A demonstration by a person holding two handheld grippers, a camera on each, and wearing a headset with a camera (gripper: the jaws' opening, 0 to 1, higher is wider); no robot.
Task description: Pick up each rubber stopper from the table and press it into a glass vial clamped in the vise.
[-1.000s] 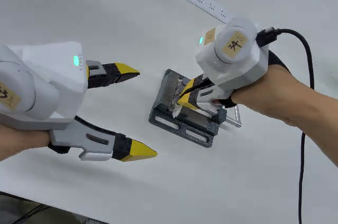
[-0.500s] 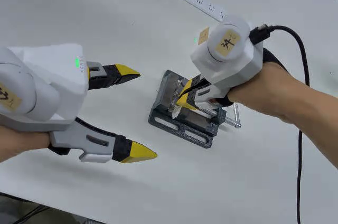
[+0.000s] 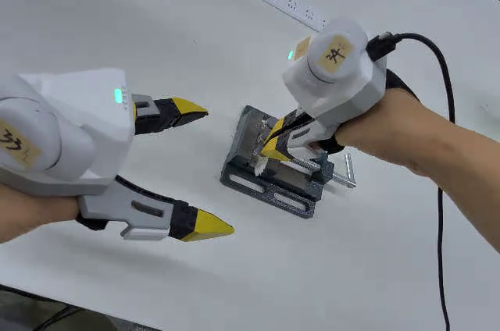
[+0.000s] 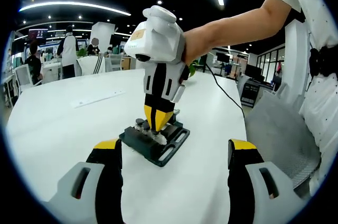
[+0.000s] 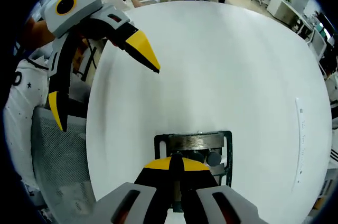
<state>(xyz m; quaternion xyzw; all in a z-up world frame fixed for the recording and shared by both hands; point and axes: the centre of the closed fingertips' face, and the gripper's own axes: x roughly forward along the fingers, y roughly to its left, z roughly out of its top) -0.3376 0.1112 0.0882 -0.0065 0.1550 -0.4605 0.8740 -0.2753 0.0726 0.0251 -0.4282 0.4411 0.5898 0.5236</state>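
A dark grey vise (image 3: 269,186) sits mid-table, with small vials between its plates. One vial carries a grey stopper (image 5: 214,158). My right gripper (image 3: 272,146) points down onto the vise, jaws shut, yellow tips together on the clamped vials (image 5: 177,164). Whether anything is pinched between the tips is hidden. In the left gripper view the right gripper (image 4: 157,121) stands upright on the vise (image 4: 158,147). My left gripper (image 3: 200,167) hovers left of the vise, open wide with nothing between its jaws (image 4: 174,147).
A white power strip (image 3: 293,5) lies at the far side of the white table (image 3: 156,26). A black cable (image 3: 449,97) runs from the right gripper down the table's right side. The vise handle (image 3: 348,171) sticks out to the right.
The right gripper has tilted slightly while staying on the vise. The left gripper holds its place, still open.
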